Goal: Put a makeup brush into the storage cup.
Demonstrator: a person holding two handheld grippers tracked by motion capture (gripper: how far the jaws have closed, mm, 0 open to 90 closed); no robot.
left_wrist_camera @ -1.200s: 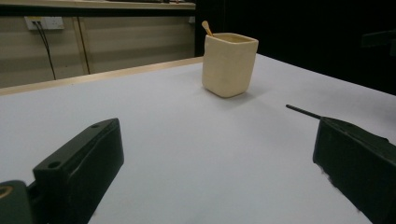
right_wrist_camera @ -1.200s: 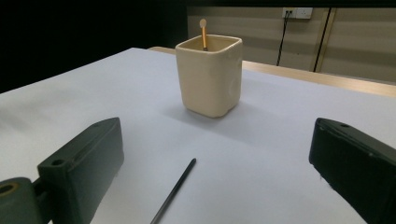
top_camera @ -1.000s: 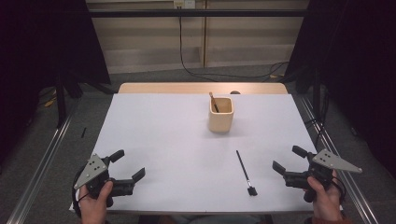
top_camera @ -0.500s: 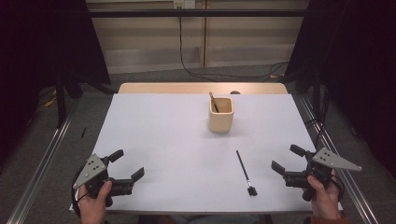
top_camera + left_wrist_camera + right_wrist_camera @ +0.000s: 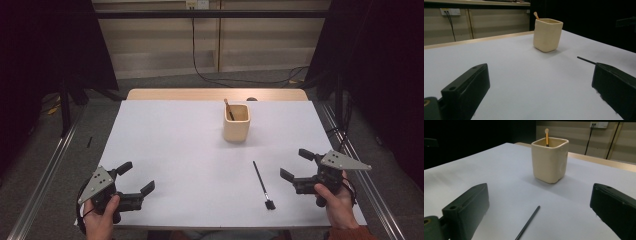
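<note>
Left hand-held gripper (image 5: 134, 178) and right hand-held gripper (image 5: 298, 164) jaws apart, empty, black brush (image 5: 262, 184) head seen from high view

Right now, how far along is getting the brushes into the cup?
One wooden-handled brush already stands in the cream cup. Nothing is in hand: the left tongs and right tongs are open. The black brush lies on the white table, nearer the right tongs.
</note>
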